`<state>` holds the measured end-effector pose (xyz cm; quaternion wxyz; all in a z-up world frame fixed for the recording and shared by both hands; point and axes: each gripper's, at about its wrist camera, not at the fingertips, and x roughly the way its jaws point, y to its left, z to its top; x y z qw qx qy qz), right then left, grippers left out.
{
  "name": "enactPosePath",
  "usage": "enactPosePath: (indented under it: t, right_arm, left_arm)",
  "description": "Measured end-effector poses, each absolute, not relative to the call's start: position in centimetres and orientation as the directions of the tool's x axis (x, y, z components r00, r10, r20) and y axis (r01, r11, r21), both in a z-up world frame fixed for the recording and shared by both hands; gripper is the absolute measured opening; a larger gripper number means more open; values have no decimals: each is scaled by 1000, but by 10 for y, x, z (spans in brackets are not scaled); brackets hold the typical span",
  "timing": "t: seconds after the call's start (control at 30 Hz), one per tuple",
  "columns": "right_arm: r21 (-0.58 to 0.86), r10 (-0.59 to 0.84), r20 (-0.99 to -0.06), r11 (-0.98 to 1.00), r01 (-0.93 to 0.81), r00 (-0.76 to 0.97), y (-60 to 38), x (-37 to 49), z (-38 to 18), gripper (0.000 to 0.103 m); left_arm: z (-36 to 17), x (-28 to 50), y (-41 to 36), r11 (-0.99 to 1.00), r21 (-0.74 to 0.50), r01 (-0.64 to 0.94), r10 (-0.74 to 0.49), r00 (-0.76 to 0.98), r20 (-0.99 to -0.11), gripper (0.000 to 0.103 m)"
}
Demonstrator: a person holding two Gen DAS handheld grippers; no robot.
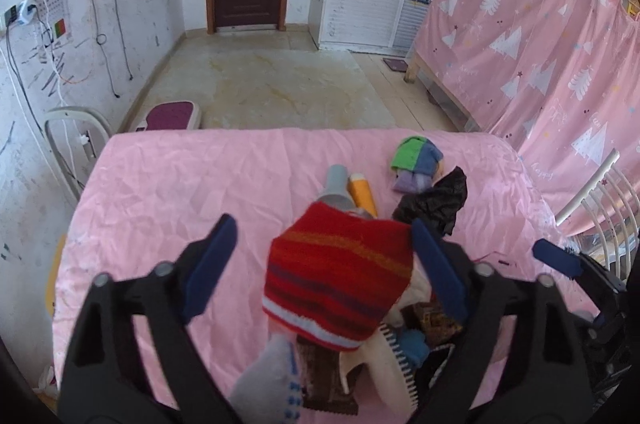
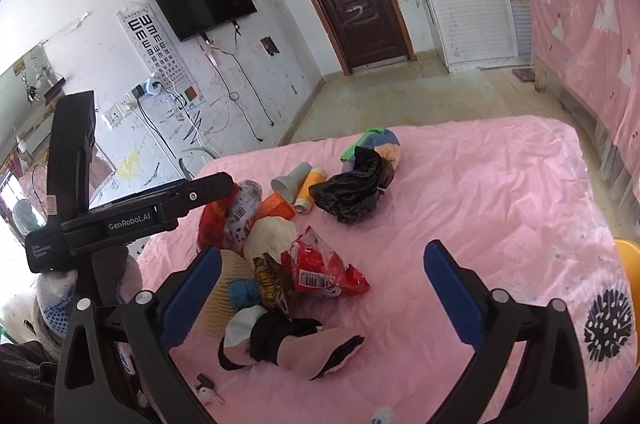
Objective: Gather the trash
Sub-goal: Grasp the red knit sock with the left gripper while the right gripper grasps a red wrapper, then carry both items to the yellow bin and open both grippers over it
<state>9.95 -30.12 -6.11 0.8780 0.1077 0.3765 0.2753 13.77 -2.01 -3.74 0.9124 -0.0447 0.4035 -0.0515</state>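
A heap of socks and wrappers lies on the pink cloth-covered table [image 1: 180, 183]. My left gripper [image 1: 324, 256] is open, its jaws either side of a red striped knit sock [image 1: 340, 284] on the heap. Beyond it lie a grey cone [image 1: 338, 187], an orange tube [image 1: 362, 197] and a crumpled black plastic bag [image 1: 434, 201]. In the right wrist view my right gripper [image 2: 324, 288] is open and empty above a red snack wrapper [image 2: 320, 270] and a brown wrapper [image 2: 270, 282]. The black bag [image 2: 352, 189] lies further off.
A green and blue cloth bundle [image 1: 416, 155] sits at the far side of the table. A white chair [image 1: 72, 135] stands to the left and a pink curtain [image 1: 540, 35] hangs to the right. The left gripper's body [image 2: 132, 220] reaches in over the heap.
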Motion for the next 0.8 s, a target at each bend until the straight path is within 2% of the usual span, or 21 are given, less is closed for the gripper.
enactPosePath:
  t: [0.03, 0.1, 0.13, 0.2, 0.23, 0.3, 0.4, 0.8]
  right_arm:
    - [399, 562, -611, 827, -396, 558, -300, 102, -64, 79]
    - [406, 557, -627, 831, -382, 545, -300, 107, -70, 62]
    - [408, 556, -636, 831, -378, 535, -300, 110, -72, 58]
    - [407, 553, -655, 832, -377, 515, -296, 114, -77, 46]
    - [406, 554, -661, 831, -380, 506, -295, 115, -78, 41]
    - [415, 566, -668, 823, -389, 484, -291, 117, -83, 13]
    - [418, 575, -658, 816, -399, 486, -289, 116, -83, 5]
    - [428, 589, -570, 808, -405, 572, -314, 99, -54, 4]
  left_arm:
    - [-39, 139, -21, 990, -128, 63, -137, 663, -736, 72]
    - [-43, 141, -21, 987, -141, 71, -153, 651, -744, 56]
    - [-45, 141, -20, 986, -147, 73, -159, 646, -747, 53]
    - [-48, 141, -18, 986, -153, 72, -163, 648, -744, 39]
    - [-48, 140, -17, 985, -158, 74, -167, 649, -742, 37]
    - [-47, 138, -15, 984, -164, 74, -172, 656, -735, 25]
    - [-45, 135, -11, 981, -182, 70, -181, 674, -716, 18]
    - [-9, 109, -4, 980, -190, 59, -169, 754, -635, 17]
